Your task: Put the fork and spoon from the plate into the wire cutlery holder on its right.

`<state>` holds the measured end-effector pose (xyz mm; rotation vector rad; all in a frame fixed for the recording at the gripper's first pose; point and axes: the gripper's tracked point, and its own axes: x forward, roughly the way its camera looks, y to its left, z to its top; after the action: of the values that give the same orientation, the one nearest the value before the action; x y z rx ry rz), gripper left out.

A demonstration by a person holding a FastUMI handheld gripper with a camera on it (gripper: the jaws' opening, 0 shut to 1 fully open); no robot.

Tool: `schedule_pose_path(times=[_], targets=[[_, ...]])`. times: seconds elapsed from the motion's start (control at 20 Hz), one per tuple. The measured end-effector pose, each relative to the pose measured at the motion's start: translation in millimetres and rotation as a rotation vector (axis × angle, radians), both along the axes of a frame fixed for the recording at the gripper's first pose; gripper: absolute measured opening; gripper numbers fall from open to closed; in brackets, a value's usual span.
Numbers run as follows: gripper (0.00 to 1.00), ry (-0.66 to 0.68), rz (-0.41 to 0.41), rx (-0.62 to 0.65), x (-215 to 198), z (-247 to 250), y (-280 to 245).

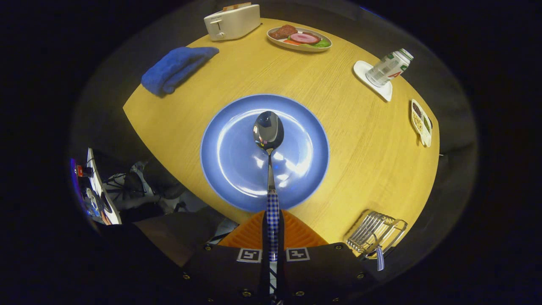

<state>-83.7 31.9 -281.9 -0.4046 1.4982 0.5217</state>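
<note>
Gripper view: gripper [273, 250] clamps one spoon [269, 140] above one plate [228, 144].

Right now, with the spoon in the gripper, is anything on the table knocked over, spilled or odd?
Nothing looks spilled or damaged. The can leans in this fisheye view, so I cannot tell if it is truly tilted on its coaster. The gripper is shut on the spoon, above the plate; a checked handle pokes from the wire holder.

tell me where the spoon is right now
In the gripper view, the spoon is clamped by its checked handle in the gripper, bowl above the blue plate.
</note>
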Motion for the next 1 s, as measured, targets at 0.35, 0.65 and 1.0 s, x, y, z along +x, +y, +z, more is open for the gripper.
schedule_pose_path(times=[0.35, 0.65, 1.0], targets=[[0.07, -0.003, -0.023, -0.112, -14.0, 36.3, -79.9], [0.07, 0.025, -0.066, -0.165, -40.7, 56.5, -132.9], [0.07, 0.083, -0.080, -0.285, -46.4, 71.9, -192.2]])
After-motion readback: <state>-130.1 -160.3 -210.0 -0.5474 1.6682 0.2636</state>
